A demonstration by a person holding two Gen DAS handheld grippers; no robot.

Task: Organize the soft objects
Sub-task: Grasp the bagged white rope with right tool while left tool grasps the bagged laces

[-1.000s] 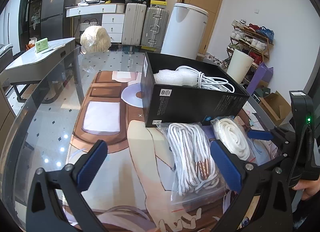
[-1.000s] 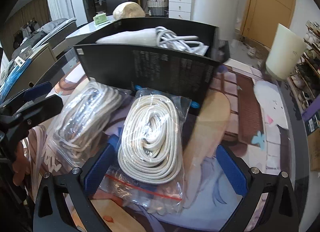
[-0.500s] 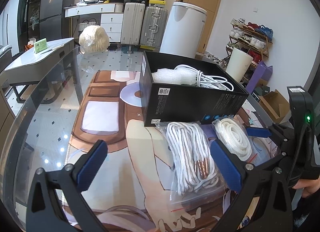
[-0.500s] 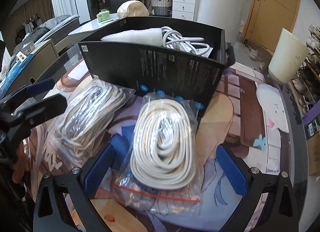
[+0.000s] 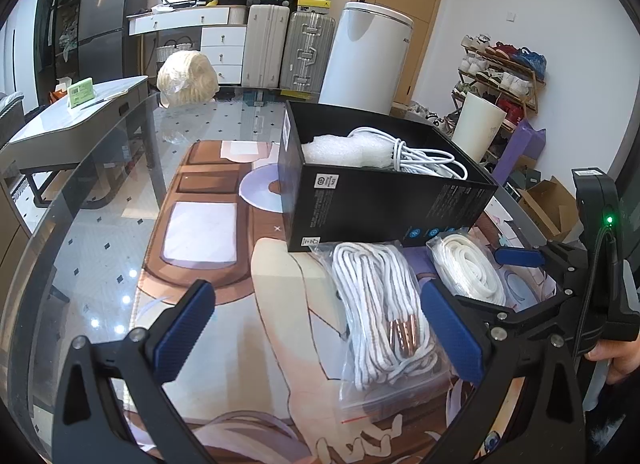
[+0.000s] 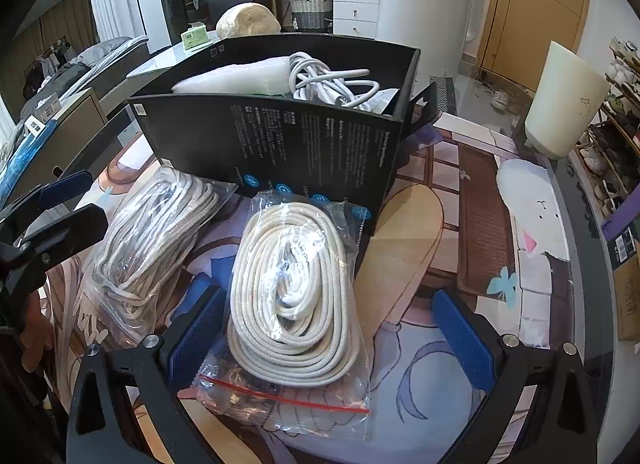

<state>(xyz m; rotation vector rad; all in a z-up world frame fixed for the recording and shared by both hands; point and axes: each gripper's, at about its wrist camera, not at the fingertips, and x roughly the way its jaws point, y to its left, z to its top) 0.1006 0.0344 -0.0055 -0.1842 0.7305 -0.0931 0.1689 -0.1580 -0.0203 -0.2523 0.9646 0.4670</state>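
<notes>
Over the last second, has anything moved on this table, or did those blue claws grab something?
Nothing was grabbed. The right gripper pulled back a little from the black box, open, its fingers either side of the bagged cream rope. The left gripper, the bagged white cord and the box stayed put.

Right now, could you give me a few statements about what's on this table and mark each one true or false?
1. The black box already holds a white cable. True.
2. Both bags of rope are inside the box. False: the cream rope bag and the white cord bag lie on the mat in front of it.
3. The right gripper is clamped shut on the cream rope bag. False: its jaws stand wide open, either side of the bag.
4. The left gripper is open and holds nothing. True.
5. The cream rope bag has a red seal line. True.
</notes>
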